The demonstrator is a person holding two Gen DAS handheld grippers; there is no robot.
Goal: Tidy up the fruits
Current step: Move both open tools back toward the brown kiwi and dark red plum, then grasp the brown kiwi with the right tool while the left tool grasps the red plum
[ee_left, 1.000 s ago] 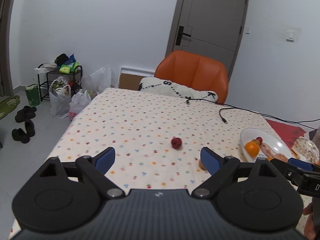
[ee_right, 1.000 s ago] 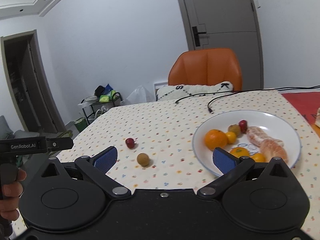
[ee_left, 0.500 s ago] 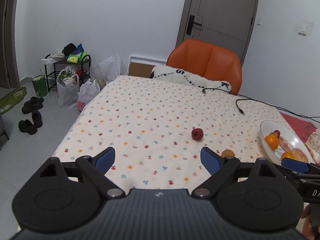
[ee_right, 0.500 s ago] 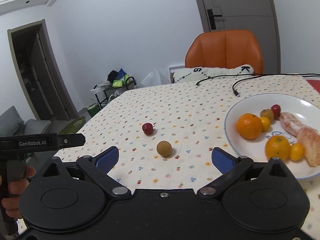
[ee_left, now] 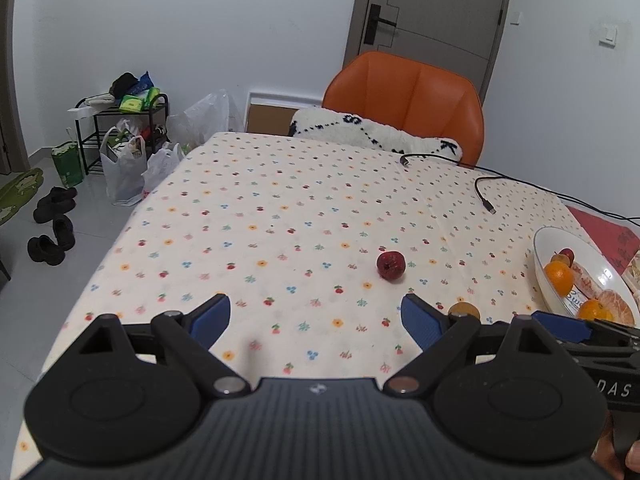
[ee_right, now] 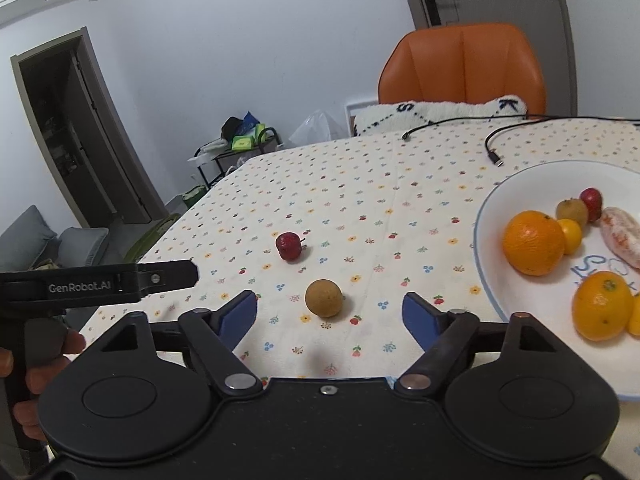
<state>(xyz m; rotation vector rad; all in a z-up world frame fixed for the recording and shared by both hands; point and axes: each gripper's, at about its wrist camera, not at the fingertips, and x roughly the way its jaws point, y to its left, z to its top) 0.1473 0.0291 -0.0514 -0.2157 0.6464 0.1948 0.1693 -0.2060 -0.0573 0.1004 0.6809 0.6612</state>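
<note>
A small dark red fruit (ee_left: 391, 265) (ee_right: 289, 245) and a round brown fruit (ee_right: 324, 297) (ee_left: 463, 310) lie loose on the flower-print tablecloth. At the right stands a white plate (ee_right: 486, 220) (ee_left: 541, 244) holding oranges (ee_right: 533, 241), a peeled tangerine and small fruits. My right gripper (ee_right: 330, 314) is open, and the brown fruit lies just ahead, between its blue fingertips. My left gripper (ee_left: 316, 320) is open over bare cloth, with the red fruit ahead and to its right.
An orange chair (ee_left: 404, 92) with a white cushion stands at the table's far side. Black cables (ee_left: 486, 200) run across the far right of the cloth. A shelf rack, bags and shoes (ee_left: 52, 220) sit on the floor to the left.
The right gripper has swung left and forward, bringing the brown fruit from its left side to between its fingertips. The left gripper's view shifted left, so the red fruit now lies further right.
</note>
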